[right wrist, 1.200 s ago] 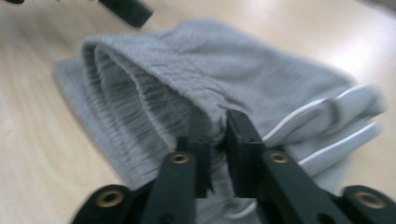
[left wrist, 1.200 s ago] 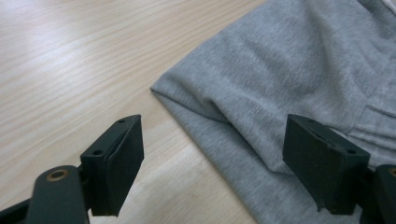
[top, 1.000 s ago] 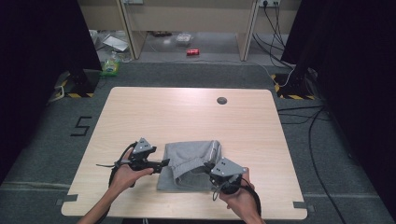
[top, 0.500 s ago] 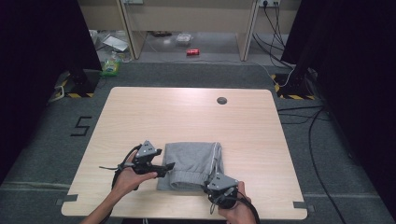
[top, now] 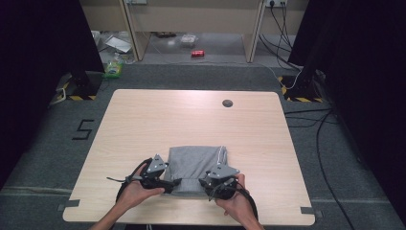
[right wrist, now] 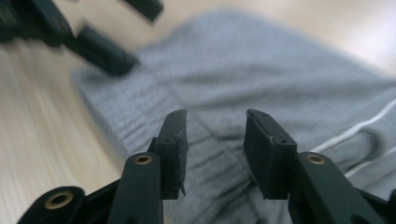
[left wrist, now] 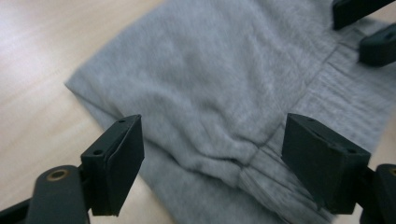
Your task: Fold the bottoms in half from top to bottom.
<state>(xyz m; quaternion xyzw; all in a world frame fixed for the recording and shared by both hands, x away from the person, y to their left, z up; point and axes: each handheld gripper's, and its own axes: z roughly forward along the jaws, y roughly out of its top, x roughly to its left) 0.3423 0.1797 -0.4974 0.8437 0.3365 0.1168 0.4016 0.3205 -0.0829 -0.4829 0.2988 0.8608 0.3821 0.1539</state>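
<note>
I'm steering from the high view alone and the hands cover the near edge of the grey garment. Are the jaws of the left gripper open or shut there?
Observer: The left gripper is wide open, its jaws straddling the grey garment near a ribbed band.
Operator: And the right one?
Observer: The right gripper is also open, but with a narrower gap, poised over the same ribbed edge without pinching it.
Operator: Any detail on the cloth I should watch?
Observer: A white cord lies along the garment beside the right gripper's jaws.
</note>
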